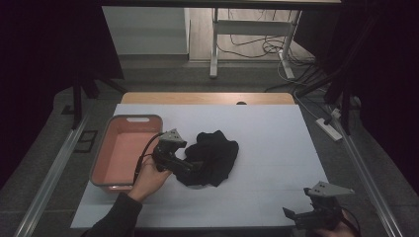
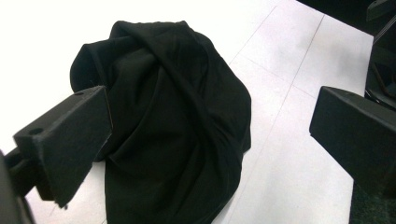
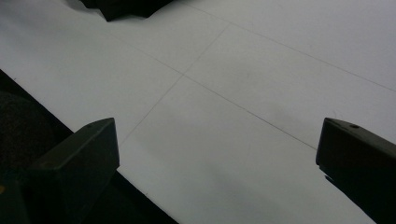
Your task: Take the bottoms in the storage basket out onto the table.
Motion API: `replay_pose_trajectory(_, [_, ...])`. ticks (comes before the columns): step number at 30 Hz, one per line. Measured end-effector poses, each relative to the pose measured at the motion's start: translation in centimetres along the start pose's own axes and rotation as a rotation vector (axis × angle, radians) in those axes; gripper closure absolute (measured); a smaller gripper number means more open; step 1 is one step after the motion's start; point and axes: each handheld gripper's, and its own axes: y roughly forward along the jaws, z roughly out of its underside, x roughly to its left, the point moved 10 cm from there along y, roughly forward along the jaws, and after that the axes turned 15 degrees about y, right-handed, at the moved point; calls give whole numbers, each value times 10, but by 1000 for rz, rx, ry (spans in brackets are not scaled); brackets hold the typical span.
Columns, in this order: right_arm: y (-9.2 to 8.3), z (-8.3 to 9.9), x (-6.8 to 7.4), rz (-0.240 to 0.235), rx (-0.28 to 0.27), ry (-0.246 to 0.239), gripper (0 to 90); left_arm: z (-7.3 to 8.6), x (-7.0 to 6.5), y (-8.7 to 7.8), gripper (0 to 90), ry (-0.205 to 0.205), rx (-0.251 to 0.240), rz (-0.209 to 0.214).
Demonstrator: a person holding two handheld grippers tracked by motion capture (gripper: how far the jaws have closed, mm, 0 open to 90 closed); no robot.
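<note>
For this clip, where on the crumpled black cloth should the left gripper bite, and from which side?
Probably the raised fold ridge across the black cloth, approached from the bin-side edge where the left gripper already sits with jaws wide open. The ridge stands proud of the heap, so the jaws can pinch it.

Dim light is hanging over the room, leaving both sides in near blackness — only the white-covered table point(image 1: 276, 148) is catching much brightness. Beyond it, a white desk frame point(image 1: 249, 29) is standing on the grey floor point(image 1: 163, 79), with loose cables point(image 1: 257, 48) trailing beneath — and a power strip point(image 1: 329, 127) is lying at the right.
</note>
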Motion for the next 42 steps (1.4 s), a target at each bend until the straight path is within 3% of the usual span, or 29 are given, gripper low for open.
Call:
replay_pose_trajectory(11, [0,0,0,1,-1,0,0,1,-3,-8,0,-9,-21,-4])
replay_pose_trajectory(28, [0,0,-1,0,-2,6,0,3,-4,-17,1,-69,-74,-6])
replay_pose_trajectory(42, [0,0,0,-1,-3,8,0,9,-4,-28,9,-74,-111,-17])
